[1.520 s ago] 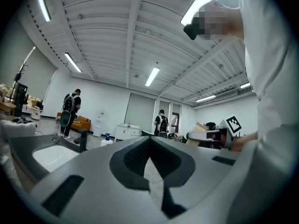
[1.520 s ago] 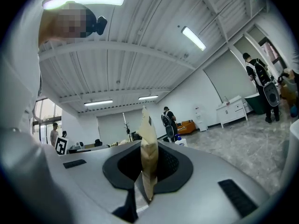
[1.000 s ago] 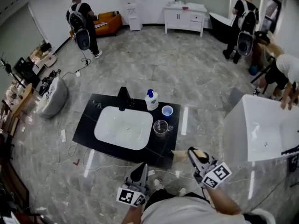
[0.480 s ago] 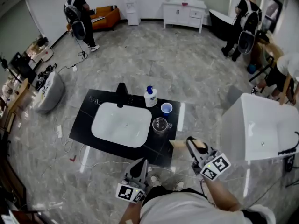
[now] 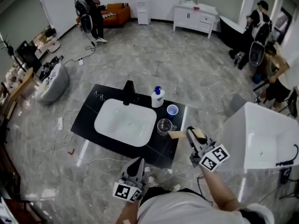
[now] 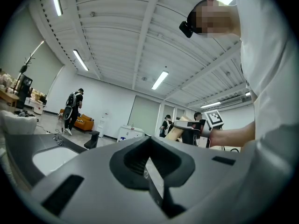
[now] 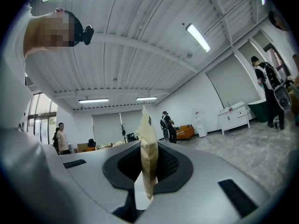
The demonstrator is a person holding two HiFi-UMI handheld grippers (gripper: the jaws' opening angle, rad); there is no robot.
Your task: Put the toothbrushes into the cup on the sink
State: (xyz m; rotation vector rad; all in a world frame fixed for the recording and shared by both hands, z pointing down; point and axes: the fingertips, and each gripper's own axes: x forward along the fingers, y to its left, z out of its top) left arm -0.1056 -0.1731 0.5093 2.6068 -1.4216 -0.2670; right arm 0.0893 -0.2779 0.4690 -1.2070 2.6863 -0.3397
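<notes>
A black counter [image 5: 93, 111] holds a white basin [image 5: 125, 122], a clear glass cup [image 5: 164, 126] and a small blue cup [image 5: 172, 110] near its right edge. My right gripper [image 5: 191, 135] is shut on a flat tan paper packet [image 5: 177, 134], which pokes left over the counter's right edge beside the glass cup. In the right gripper view the packet [image 7: 148, 157] stands upright between the jaws. My left gripper [image 5: 138, 162] hangs below the counter's front edge, shut and holding nothing. No bare toothbrush shows.
A black faucet [image 5: 127, 92] and a white soap bottle [image 5: 157, 97] stand behind the basin. A white bathtub [image 5: 257, 143] sits close on the right. People with backpacks [image 5: 88, 8] stand far off. Cables [image 5: 70, 143] lie left of the counter.
My right gripper has carried the packet forward and a little left, from off the counter's front right corner to beside the glass cup. The left gripper has barely moved.
</notes>
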